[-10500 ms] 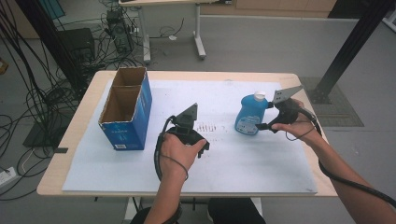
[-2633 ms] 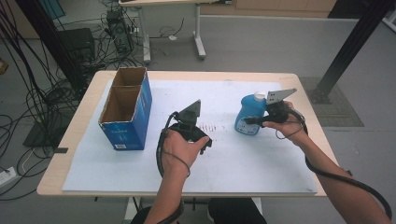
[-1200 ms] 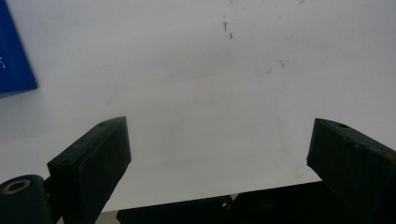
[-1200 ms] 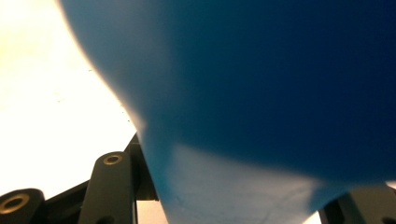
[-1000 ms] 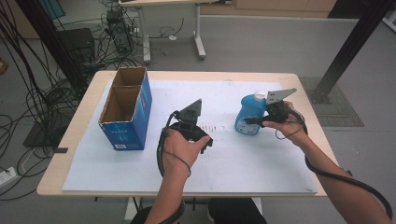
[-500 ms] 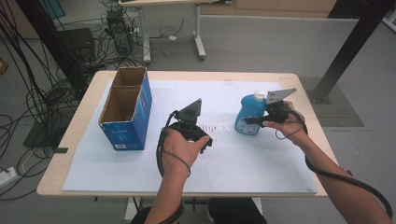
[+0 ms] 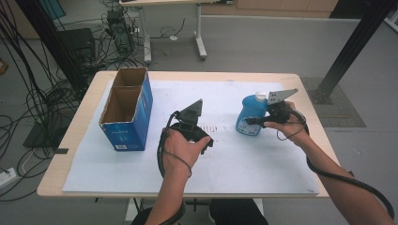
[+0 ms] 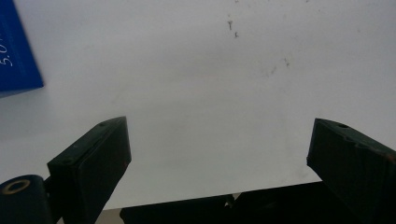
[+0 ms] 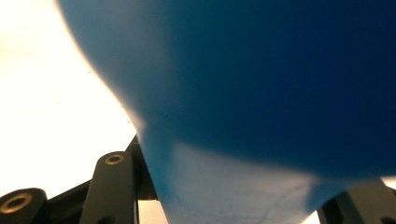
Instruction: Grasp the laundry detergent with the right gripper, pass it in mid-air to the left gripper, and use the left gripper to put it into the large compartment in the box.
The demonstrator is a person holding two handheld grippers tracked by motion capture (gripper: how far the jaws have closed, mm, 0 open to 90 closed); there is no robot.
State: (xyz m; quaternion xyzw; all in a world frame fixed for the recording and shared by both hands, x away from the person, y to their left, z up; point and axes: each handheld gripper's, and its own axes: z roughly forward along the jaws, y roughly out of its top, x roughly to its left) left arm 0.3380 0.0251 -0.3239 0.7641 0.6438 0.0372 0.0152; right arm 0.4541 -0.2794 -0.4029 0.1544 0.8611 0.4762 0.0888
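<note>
The blue bottle point(image 9: 261, 93) looms right against the camera, clamped in the right claw point(image 9: 233, 205); the white counter point(image 9: 46, 93) shows at left.

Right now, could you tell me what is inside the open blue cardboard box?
The blue cardboard box shows two open compartments with bare brown inner walls; nothing is visible in them. Their floors lie in shadow behind the near walls, so anything flat there stays hidden.

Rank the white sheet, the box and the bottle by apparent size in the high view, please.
1. White sheet
2. Box
3. Bottle, partly hidden by the right gripper, yet clearly smallest.
</note>
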